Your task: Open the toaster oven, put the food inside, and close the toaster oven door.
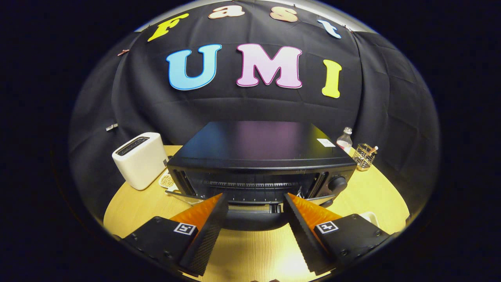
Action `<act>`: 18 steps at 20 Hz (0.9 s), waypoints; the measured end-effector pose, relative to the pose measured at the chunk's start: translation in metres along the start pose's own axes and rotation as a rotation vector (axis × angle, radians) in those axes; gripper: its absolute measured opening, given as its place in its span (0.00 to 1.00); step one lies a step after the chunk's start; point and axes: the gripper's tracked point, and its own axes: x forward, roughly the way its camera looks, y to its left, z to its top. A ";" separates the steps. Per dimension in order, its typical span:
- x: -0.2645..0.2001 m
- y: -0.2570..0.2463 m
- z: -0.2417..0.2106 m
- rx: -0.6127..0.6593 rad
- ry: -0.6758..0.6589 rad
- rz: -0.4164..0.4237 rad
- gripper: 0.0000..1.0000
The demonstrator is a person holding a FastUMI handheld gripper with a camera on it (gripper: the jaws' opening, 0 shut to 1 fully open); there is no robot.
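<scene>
A black toaster oven (258,145) stands on the round wooden table (375,192), just ahead of my fingers. Its door (252,220) looks swung down toward me, and the wire rack (250,184) inside is in plain sight. The door's dark front edge lies between my two fingers. My gripper (254,196) is open, the orange-backed fingers (211,219) spread to either side of that edge, pressing on nothing. A small plate of pale food (167,181) sits on the table left of the oven, partly hidden by it. The oven's knob (337,183) is on its right front.
A white toaster (139,160) stands left of the oven, close to the plate. Behind the oven's right corner are a small bottle (345,139) and a wire cup (364,156). Something white (370,217) peeks out beyond my right finger.
</scene>
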 end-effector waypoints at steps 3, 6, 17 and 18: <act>-0.008 0.002 -0.013 -0.012 0.025 -0.001 0.96; -0.016 0.002 -0.025 -0.025 0.045 0.002 0.96; -0.035 0.004 -0.140 -0.053 0.318 0.051 0.99; -0.036 0.005 -0.142 -0.050 0.322 0.062 1.00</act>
